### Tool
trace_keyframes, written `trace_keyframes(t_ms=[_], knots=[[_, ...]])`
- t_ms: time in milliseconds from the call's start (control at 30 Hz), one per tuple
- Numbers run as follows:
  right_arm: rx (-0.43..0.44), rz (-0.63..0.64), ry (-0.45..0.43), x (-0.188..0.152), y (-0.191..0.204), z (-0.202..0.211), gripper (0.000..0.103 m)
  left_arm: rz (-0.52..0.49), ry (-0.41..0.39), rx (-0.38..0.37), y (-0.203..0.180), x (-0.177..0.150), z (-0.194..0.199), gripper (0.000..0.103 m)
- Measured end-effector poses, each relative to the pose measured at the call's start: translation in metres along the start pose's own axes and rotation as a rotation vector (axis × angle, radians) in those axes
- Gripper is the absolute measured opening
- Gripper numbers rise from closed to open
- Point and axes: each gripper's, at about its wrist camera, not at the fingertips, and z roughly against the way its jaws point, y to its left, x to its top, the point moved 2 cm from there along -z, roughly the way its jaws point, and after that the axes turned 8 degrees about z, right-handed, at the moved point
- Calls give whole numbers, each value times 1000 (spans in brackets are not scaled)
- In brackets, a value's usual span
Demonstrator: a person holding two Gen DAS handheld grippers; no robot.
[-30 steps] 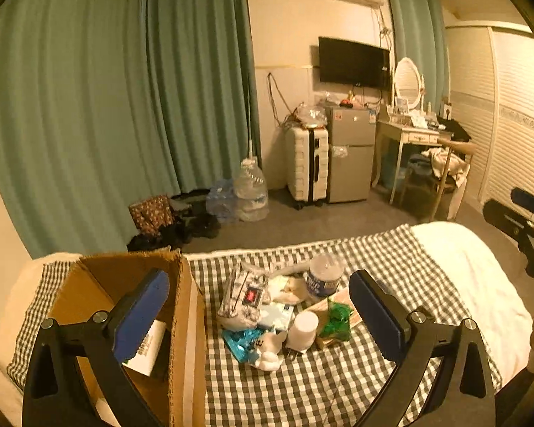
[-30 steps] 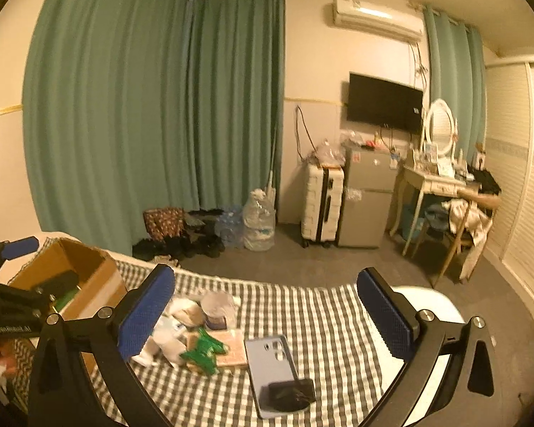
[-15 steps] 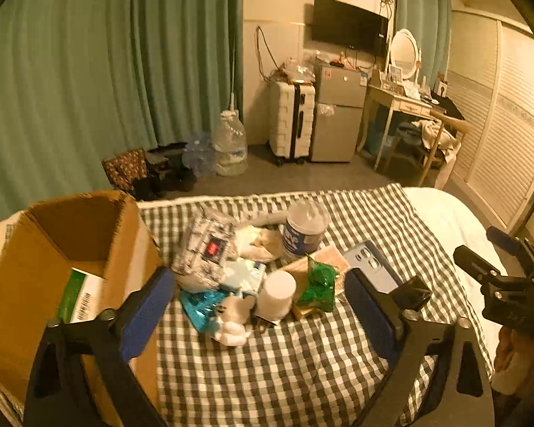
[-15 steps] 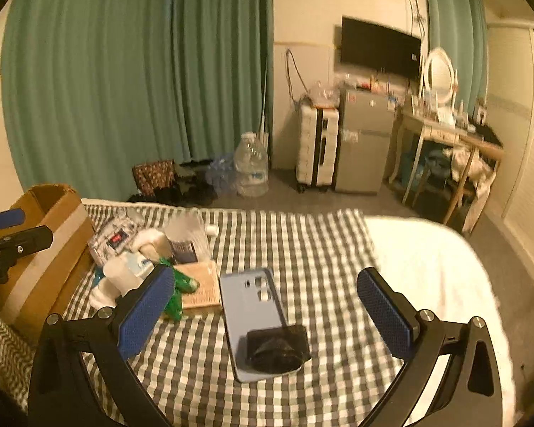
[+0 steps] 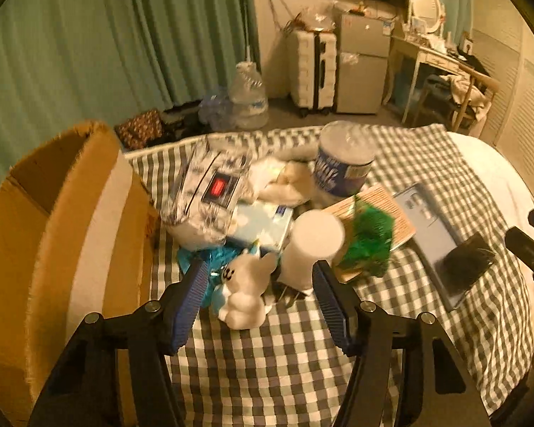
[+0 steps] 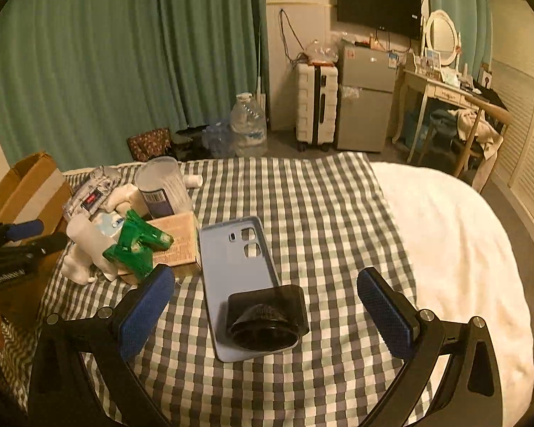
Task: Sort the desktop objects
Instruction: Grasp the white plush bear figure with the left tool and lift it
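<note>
- The little white toy animal [image 5: 244, 293] sits at the near edge of the pile on the checked cloth [image 5: 284, 363], and we judge it is the thing we pick next.
- Our left gripper [image 5: 258, 302] has its fingers spread wide, one on each side of the toy, not touching it yet.
- A white cup [image 5: 311, 245] stands just to the right of the toy, and a blue wrapper [image 5: 210, 267] lies under its left side.
- To do this well, we should go in slowly and close on the toy's body only, so we do not knock the cup over.
- The cardboard box [image 5: 53, 235] is open on the left, near the toy, so it looks like a good place to drop it.
- Farther right lie the green packet [image 5: 368, 245], the flat book [image 5: 384, 210] and the blue phone case [image 6: 238, 270] with a black holder [image 6: 267, 316] on it.
- Our right gripper [image 6: 263, 316] waits with fingers spread wide, holding nothing, over the phone case.
</note>
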Motion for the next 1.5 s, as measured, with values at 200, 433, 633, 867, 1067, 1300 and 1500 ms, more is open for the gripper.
trace_keyframes(t_ms=[200, 433, 633, 867, 1067, 1300, 1500], knots=[[14, 12, 55, -8, 5, -17, 103, 36, 86, 8, 14, -8, -26, 63], [30, 4, 98, -14, 8, -33, 103, 45, 136, 41, 22, -17, -48, 64], [43, -22, 136, -19, 6, -48, 103, 62, 170, 62, 29, -23, -65, 63], [54, -20, 198, -30, 8, -69, 101, 60, 185, 82, 31, -26, -80, 63], [50, -21, 266, -38, 7, -85, 73, 57, 191, 73, 32, -30, -79, 54], [54, -30, 245, -36, 7, -76, 73, 85, 208, 46, 37, -32, -68, 47], [73, -26, 214, -28, 11, -67, 73, 82, 177, 40, 36, -31, -46, 47]])
